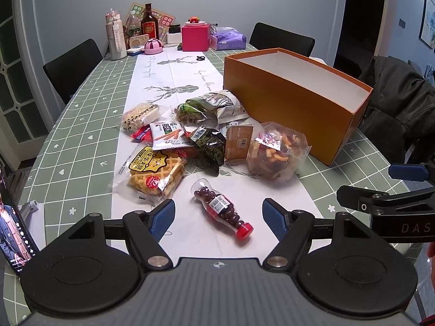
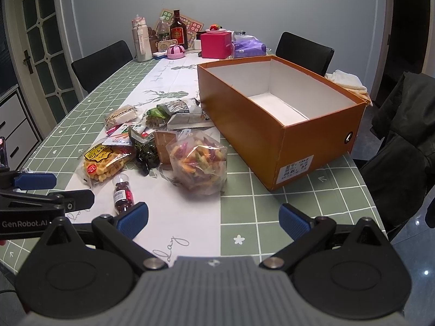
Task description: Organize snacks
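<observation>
Snacks not yet sorted: I see the open orange cardboard box (image 2: 274, 125) empty on the green checked tabletop (image 2: 285, 206), while the crinkled snack packets (image 1: 190, 135), clear waffle pack (image 1: 155, 174), bag of coloured chips (image 2: 198, 163) and small red-capped bottle of dark candies (image 1: 223, 209) lie heaped just beside it. Both my left gripper (image 1: 218, 214) and right gripper (image 2: 213, 218) hover with jaws spread, pinching nothing. Legible writing: "GenRobot.AI" and "DAS" on the gripper bodies, "32" on the waffle pack; the box label is too small to read.

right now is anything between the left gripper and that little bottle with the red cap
Nothing visible. The left gripper is open and the small bottle lies on its side on the white runner straight ahead, between the lines of the two fingers, with only bare cloth around it. The waffle pack sits off to the left, apart from it.
</observation>
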